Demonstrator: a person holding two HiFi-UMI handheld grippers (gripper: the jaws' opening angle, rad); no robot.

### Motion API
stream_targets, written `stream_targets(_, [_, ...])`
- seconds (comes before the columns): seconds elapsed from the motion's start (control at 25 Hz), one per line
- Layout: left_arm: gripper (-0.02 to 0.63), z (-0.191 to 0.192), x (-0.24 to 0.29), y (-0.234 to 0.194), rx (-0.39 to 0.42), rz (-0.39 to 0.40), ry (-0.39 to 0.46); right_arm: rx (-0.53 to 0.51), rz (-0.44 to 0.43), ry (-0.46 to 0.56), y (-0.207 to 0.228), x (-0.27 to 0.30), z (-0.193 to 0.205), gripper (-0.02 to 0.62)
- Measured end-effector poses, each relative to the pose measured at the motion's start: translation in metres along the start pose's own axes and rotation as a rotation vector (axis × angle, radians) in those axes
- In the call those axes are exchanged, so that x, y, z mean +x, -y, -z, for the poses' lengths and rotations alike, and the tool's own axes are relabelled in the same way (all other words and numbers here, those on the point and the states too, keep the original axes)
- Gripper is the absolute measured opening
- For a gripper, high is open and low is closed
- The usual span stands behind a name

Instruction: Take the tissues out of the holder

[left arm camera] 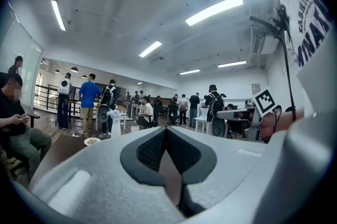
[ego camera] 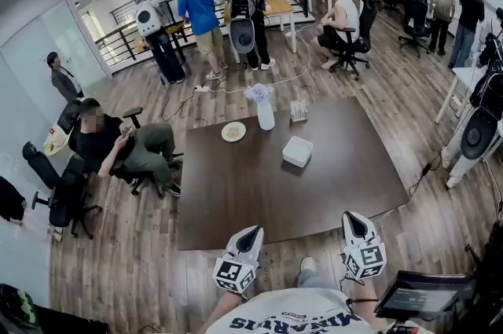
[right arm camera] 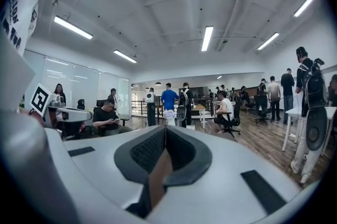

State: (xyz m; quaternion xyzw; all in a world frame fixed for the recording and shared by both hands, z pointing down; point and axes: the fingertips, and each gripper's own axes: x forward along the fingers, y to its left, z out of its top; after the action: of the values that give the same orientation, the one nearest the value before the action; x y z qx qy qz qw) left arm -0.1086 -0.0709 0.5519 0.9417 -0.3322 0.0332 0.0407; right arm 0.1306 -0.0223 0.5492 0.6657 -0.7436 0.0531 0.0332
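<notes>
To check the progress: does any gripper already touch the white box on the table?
No, the left gripper and the right gripper are near the table's front edge, far from the white box.

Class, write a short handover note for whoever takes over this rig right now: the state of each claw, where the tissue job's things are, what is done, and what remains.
Left claw: shut, empty, at the near edge of the table.
Right claw: shut, empty, beside it.
Things: a white square box lies past mid-table. A small upright rack, a vase and a plate are behind it. I cannot tell from here which one holds the tissues.
Done: nothing; no loose tissue shows on the table.
Left: reach across, open a claw, grip the tissues and pull them out.
</notes>
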Motion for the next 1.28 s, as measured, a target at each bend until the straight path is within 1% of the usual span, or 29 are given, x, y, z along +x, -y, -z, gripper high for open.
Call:
stream_targets(0.24, [0.003, -0.010, 0.082, -0.020, -0.007, -0.054, -0.013, -0.003, -0.043, 0.002, 0.062, 0.068, -0.008, 0.009])
stream_targets(0.4, [0.003, -0.013, 0.125, -0.026, -0.003, -0.080, -0.023, 0.002, -0.072, -0.003, 0.098, 0.102, -0.004, 0.009])
stream_targets(0.52, [0.003, -0.015, 0.147, -0.032, 0.003, -0.092, -0.028, 0.001, -0.096, -0.009, 0.114, 0.127, 0.000, 0.009])
stream_targets(0.8, [0.003, -0.016, 0.159, -0.046, 0.005, -0.119, -0.023, -0.001, -0.142, -0.004, 0.106, 0.153, 0.000, 0.009])
stream_targets(0.92, [0.003, -0.014, 0.166, -0.048, 0.005, -0.105, -0.021, -0.004, -0.147, 0.001, 0.103, 0.157, -0.003, 0.009])
stream_targets(1.04, [0.003, -0.021, 0.166, -0.046, 0.013, -0.090, -0.017, 0.002, -0.142, -0.003, 0.099, 0.152, -0.007, 0.009])
stream_targets(1.28, [0.004, -0.025, 0.158, -0.055, 0.012, -0.090, -0.009, -0.001, -0.147, -0.010, 0.085, 0.152, -0.007, 0.009])
